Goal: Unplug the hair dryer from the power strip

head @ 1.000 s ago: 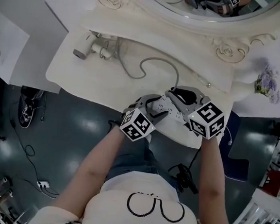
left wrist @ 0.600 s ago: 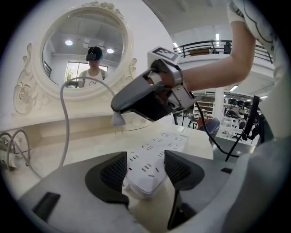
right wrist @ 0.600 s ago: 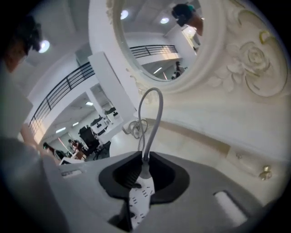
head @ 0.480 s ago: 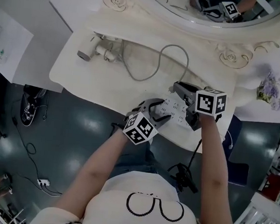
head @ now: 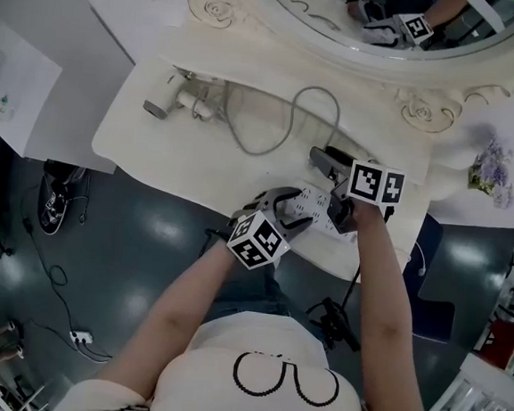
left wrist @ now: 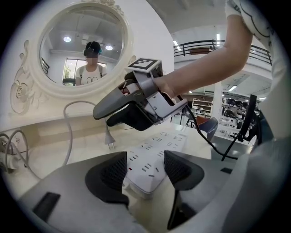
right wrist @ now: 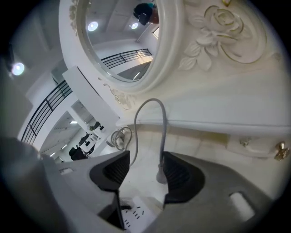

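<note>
grey plug (right wrist: pixel 160 175) lies loose on the dresser top (head: pixel 155 146), out of the power strip (left wrist: pixel 152 159). right gripper (right wrist: pixel 144 175) has just opened its jaws around it; left gripper (left wrist: pixel 145 170) clamps the strip. unplugging looks done.

1. In the head view the strip (head: pixel 316 199) is mostly hidden under the left gripper (head: pixel 286 203) and the right gripper (head: pixel 325 161); only a middle part shows.
2. The plug (right wrist: pixel 161 174) is hidden there too; in the right gripper view I cannot tell whether it touches a jaw.
3. That view's lower edge cuts off the strip.
4. The head view's top edge cuts the mirror (head: pixel 378 51).
5. The dryer (head: pixel 181 100) is too small for details.
6. The flowers (head: pixel 489 162) are blurred.
</note>
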